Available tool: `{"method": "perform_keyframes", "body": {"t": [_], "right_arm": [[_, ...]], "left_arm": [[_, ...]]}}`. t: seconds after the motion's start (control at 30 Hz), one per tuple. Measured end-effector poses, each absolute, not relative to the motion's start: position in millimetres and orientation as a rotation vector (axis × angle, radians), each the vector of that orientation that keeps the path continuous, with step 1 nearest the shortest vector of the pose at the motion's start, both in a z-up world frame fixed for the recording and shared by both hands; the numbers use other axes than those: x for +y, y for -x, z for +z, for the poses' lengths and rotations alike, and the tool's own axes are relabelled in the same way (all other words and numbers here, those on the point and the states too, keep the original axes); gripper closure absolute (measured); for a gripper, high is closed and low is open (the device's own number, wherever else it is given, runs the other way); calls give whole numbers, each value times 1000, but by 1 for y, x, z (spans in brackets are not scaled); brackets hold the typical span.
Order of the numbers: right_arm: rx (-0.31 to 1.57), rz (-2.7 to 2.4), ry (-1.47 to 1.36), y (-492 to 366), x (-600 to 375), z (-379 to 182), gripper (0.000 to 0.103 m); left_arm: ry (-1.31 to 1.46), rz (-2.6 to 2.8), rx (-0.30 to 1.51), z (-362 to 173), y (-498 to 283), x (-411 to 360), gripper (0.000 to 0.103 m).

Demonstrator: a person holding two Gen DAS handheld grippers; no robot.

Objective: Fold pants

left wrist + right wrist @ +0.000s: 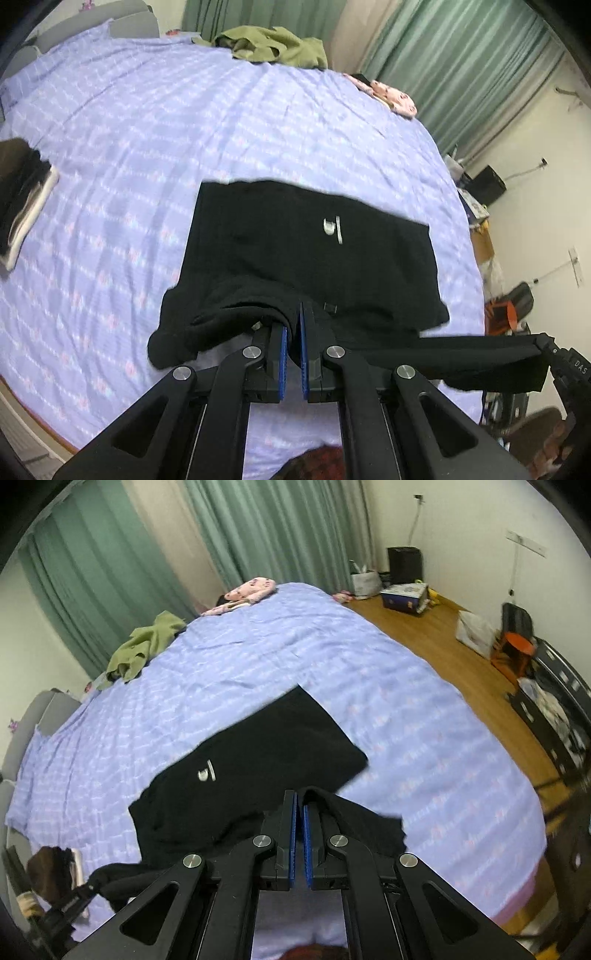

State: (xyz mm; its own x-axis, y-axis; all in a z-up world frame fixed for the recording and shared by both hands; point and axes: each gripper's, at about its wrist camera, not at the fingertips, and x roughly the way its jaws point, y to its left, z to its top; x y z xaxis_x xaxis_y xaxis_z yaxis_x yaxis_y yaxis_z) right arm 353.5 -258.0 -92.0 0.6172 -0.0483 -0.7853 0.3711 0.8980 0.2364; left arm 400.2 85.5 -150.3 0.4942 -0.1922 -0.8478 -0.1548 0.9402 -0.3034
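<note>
left gripper [293, 325] clamped, right gripper [300, 808] clamped

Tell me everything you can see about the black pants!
The black pants look soft and thick, like sweatpants, with a small white logo on one side. They lie spread across the purple bedsheet, already doubled over so they look short and wide. The near edge is lifted off the bed: the left gripper pinches a bunched bit of it, and the right gripper pinches another bit, so that edge stretches between them. Nothing else touches the pants.
</note>
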Motion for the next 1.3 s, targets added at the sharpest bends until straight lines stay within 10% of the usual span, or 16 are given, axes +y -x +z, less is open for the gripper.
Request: {"method": "perform_keyframes", "body": {"t": [1.0, 1.1, 1.23, 1.3], "right_arm": [[1048, -143, -240, -696, -249, -268, 99], [1053, -142, -205, -707, -246, -278, 99], [1047, -120, -202, -716, -247, -281, 91], [1045, -121, -213, -715, -250, -277, 54]], "left_arm": [[295, 41, 1189, -307, -661, 86, 93], [317, 38, 1212, -317, -671, 88, 88], [320, 39, 1230, -315, -681, 89, 56], [323, 34, 1191, -303, -680, 89, 36]]}}
